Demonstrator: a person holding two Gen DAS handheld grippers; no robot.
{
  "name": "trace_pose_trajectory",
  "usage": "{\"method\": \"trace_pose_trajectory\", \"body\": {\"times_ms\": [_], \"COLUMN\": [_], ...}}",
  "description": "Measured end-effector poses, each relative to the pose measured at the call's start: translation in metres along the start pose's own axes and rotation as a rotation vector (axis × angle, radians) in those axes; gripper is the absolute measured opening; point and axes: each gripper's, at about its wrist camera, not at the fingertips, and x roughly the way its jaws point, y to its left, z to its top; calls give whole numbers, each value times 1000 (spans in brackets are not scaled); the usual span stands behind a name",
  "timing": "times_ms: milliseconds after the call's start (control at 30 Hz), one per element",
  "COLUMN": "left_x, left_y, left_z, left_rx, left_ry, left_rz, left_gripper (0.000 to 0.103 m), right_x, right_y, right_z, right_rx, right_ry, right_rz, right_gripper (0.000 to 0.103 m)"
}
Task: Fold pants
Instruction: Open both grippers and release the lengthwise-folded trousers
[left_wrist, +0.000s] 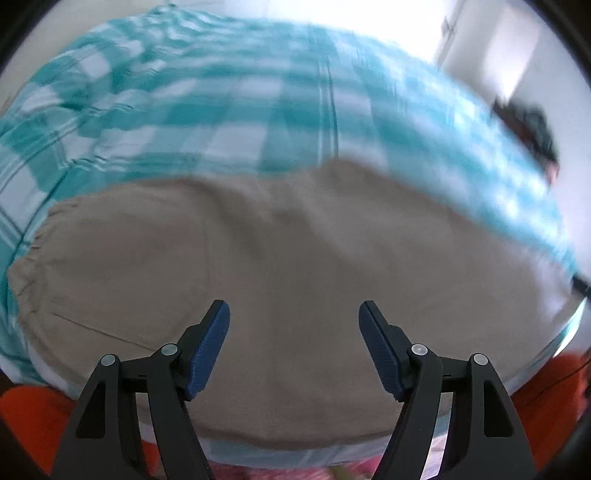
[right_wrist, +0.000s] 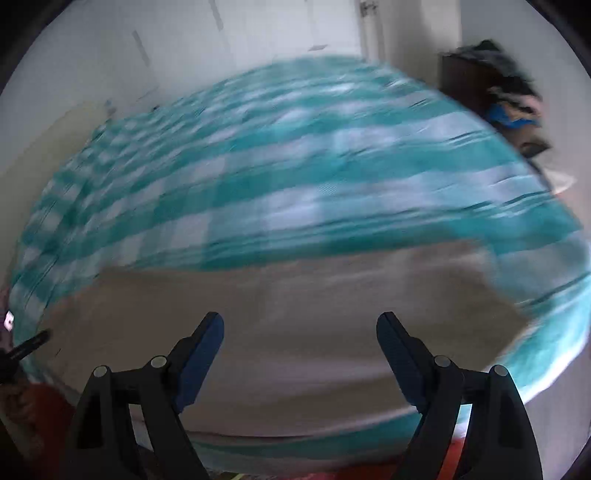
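Pants (left_wrist: 295, 258) lie flat on checked bed cover (left_wrist: 221, 110). Left tool (left_wrist: 294, 314) and right tool (right_wrist: 300, 325) both gape wide, empty. Re-grip one edge evenly, both corners together.

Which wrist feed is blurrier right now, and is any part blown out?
Right wrist view: heavy motion smear across checked sheet and tan pants. Left wrist view: milder blur, pants readable, top right overexposed. Both fisheye-curved.

Open bedsheet (left_wrist: 229, 107) beyond pants (left_wrist: 295, 251)
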Motion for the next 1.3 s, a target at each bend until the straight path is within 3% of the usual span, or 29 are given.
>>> {"method": "trace_pose_trajectory", "body": {"times_ms": [67, 167, 267, 400, 533, 767, 833, 900, 933, 1067, 1133, 1200, 1267, 1300], "left_x": [18, 12, 10, 13, 10, -14, -20, -37, -45, -68, -56, -25, 9, 17], "left_y": [-1, 2, 4, 3, 3, 14, 21, 36, 42, 64, 66, 66, 64, 59], "left_z": [-19, -39, -38, -37, -37, -62, -69, -65, -58, -2, 17, 19, -1, -16], "left_rx": [36, 55, 41, 38, 33, 44, 5, -81, -107, -169, -152, -108, -57, -10], "left_ry": [73, 24, 36, 38, 53, 118, 173, 142, 115, -58, -81, -4, 123, 148], "left_rz": [29, 28, 23, 27, 19, -14, -42, -134, -146, -102, -66, 0, 56, 88], "left_gripper": [70, 71, 71, 72, 72, 72, 67, 67, 68, 83, 86, 84, 77, 76], "right_x": [27, 67, 69, 74, 75, 67, 60, 55, 54, 57, 59, 59, 50, 44], "right_y": [17, 23, 26, 22, 29, 20, 15, 10, 7, 8, 11, 14, 10, 6], "right_z": [-22, -56, -67, -66, -69, -62, -62, -64, -67, -72, -72, -69, -65, -63], "right_rx": [-11, -9, -52, -38, -70, -8, 17, 37, 44, 41, 33, 31, 51, 70], "right_ry": [64, 188, 160, 185, 179, 235, 247, 248, 245, 226, 231, 242, 239, 234], "right_rz": [23, -3, -33, -3, -23, 34, 46, 55, 63, 59, 50, 38, 60, 76], "right_gripper": [85, 86, 90, 98, 100, 100, 100, 100, 100, 101, 103, 103, 102, 102]}}
